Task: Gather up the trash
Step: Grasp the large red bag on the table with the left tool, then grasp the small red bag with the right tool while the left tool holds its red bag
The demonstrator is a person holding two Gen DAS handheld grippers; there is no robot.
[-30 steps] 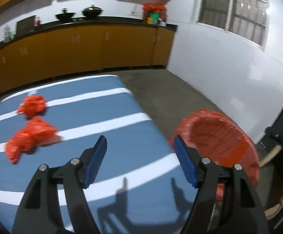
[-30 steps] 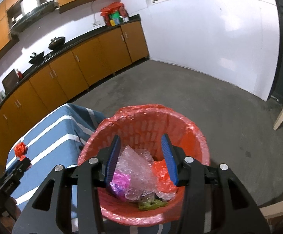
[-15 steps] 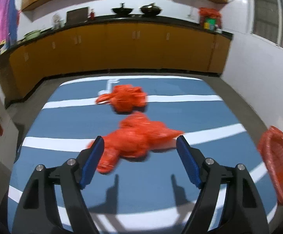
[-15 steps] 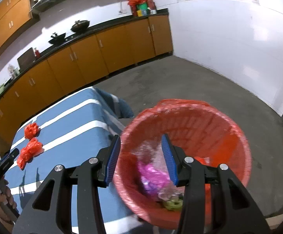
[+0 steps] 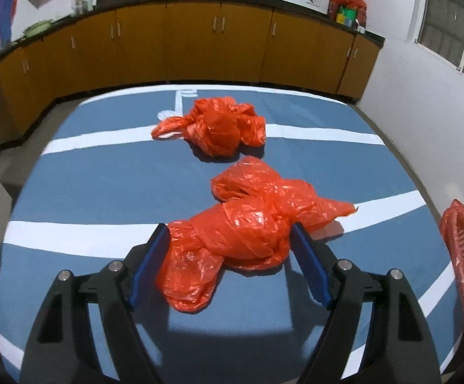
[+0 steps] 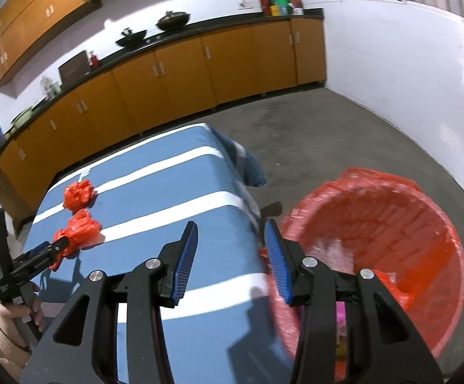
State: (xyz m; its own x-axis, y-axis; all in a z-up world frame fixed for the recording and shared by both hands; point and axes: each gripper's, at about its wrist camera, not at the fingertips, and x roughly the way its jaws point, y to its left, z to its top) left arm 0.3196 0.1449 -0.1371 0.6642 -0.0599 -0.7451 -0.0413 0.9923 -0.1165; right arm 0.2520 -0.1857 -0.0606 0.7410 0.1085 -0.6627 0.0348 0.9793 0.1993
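Observation:
Two crumpled red plastic bags lie on the blue white-striped table point(image 5: 104, 176). My left gripper point(image 5: 230, 243) is open, its blue pads on either side of the near bag point(image 5: 251, 227), which rests on the table. The far bag point(image 5: 219, 126) lies behind it. In the right wrist view the left gripper point(image 6: 60, 242) sits at the near bag point(image 6: 80, 228), with the far bag point(image 6: 78, 194) beyond. My right gripper point(image 6: 230, 233) is open and empty above the table's right edge, beside the red bin point(image 6: 401, 224) on the floor holding trash.
The bin's rim point(image 5: 462, 256) shows past the table's right edge in the left wrist view. Orange cabinets point(image 5: 200, 48) with a dark counter run along the back wall. A white wall point(image 6: 392, 64) and grey floor point(image 6: 312, 134) lie to the right.
My left gripper swung left from the bin side and closed in around the near red bag. My right gripper moved left from over the bin toward the table edge.

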